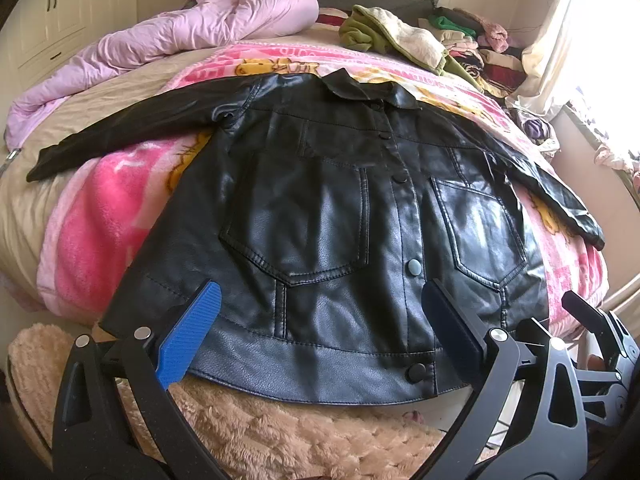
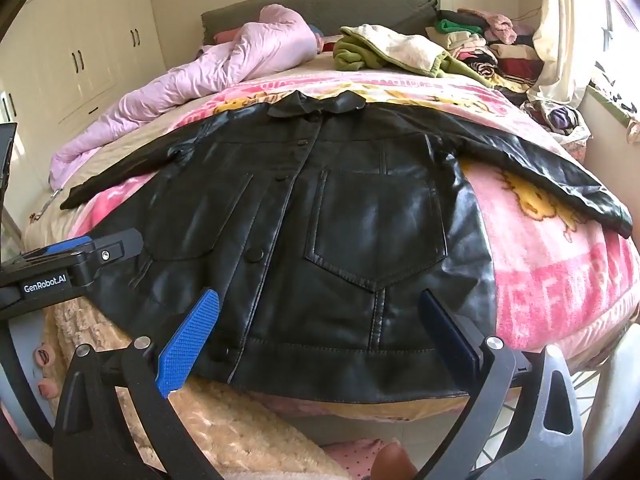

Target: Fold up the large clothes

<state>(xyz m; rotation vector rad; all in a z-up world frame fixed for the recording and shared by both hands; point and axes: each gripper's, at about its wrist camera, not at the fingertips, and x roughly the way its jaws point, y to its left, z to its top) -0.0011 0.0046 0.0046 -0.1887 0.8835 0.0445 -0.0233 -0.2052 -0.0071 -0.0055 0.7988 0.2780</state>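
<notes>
Both grippers, left gripper [image 1: 320,336] and right gripper [image 2: 320,336], hover above the black jacket [image 1: 320,216], fingers wide apart, holding nothing; jacket lies flat for folding.

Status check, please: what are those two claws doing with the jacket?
Left gripper open, right gripper open, both empty. Black jacket flat, sleeves spread, unfolded. Nothing on it.

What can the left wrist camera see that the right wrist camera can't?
Only the left wrist view shows the right gripper, poking in at its right edge, and the pale snap on the jacket front.

Only the right wrist view shows the left gripper with its GenRobot.AI label, and tall cupboard doors.

Both show the black jacket spread flat with sleeves out, the pink blanket, the lilac duvet and the heap of clothes. Both grippers are open.
</notes>
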